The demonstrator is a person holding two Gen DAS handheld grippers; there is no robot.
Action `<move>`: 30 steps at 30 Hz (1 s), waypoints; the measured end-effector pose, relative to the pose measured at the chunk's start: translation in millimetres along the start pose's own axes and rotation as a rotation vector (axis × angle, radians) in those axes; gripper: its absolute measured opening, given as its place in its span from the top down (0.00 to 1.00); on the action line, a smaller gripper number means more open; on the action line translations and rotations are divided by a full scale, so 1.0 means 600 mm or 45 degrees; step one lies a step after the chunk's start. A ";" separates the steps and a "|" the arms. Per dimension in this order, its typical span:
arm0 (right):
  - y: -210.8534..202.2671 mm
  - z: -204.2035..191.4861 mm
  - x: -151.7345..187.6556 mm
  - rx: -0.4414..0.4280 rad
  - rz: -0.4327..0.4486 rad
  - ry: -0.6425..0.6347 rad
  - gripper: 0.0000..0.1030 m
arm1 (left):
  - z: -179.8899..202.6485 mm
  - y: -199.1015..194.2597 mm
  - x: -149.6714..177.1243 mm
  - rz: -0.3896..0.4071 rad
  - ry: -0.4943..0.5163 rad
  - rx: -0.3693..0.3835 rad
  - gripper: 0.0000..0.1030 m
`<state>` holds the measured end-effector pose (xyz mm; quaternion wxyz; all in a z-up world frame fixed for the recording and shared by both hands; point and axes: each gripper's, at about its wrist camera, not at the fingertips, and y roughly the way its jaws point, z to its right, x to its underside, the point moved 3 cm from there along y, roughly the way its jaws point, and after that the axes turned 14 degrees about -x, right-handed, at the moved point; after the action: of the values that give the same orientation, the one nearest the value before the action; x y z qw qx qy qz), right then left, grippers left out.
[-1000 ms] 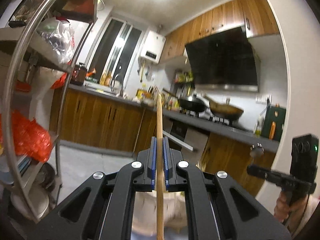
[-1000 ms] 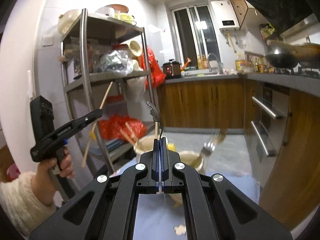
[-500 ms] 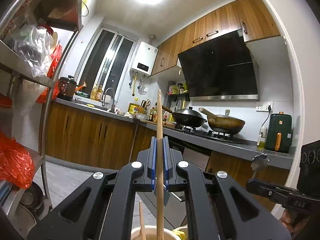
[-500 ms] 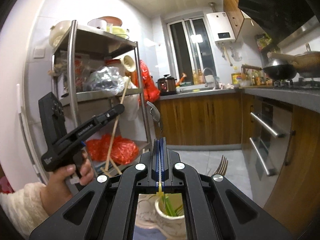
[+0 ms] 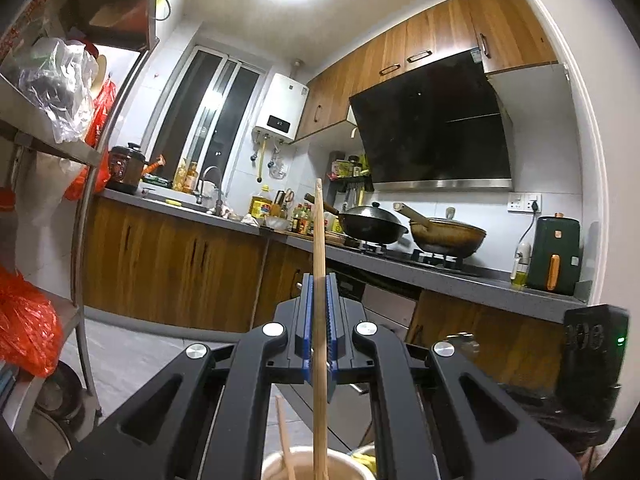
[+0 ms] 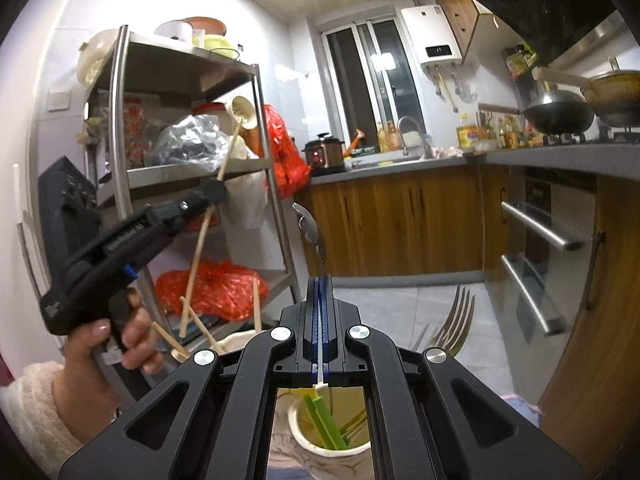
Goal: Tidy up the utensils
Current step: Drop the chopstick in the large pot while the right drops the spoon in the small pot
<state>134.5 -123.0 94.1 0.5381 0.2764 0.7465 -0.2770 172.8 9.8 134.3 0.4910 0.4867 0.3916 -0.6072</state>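
Note:
My left gripper (image 5: 319,304) is shut on a wooden chopstick (image 5: 319,264), held upright, its lower end over a beige cup (image 5: 272,465) that holds another chopstick (image 5: 285,440). The right wrist view shows the left gripper (image 6: 212,194) with the chopstick (image 6: 200,248) above a cup with several chopsticks (image 6: 192,332). My right gripper (image 6: 321,312) is shut on a thin metal spoon (image 6: 306,224), bowl end up, above a white cup (image 6: 320,444) holding green utensils. Forks (image 6: 452,324) stand just right of it.
A steel shelf rack (image 6: 120,128) with bags stands at the left. Wooden cabinets (image 6: 392,224), a counter with a sink and a stove with woks (image 5: 404,226) run along the back and right. The grey floor (image 6: 384,304) lies beyond.
Both grippers have tilted up and lowered toward the cups. The chopstick's lower end has come down to the beige cup, and the spoon now hangs over the white cup.

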 end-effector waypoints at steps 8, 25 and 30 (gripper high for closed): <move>-0.001 -0.003 0.012 -0.011 -0.012 -0.001 0.98 | -0.016 0.000 0.039 -0.026 -0.046 -0.030 0.94; 0.022 0.008 0.043 -0.019 -0.137 0.048 0.98 | -0.021 -0.012 0.063 -0.099 0.052 -0.040 0.94; 0.023 0.017 0.049 0.001 -0.158 0.077 0.85 | -0.016 -0.020 0.059 -0.108 0.084 -0.045 0.80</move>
<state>143.2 -117.5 61.3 0.4969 0.2381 0.7781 -0.3015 161.4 13.6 97.4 0.4601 0.4808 0.4384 -0.6041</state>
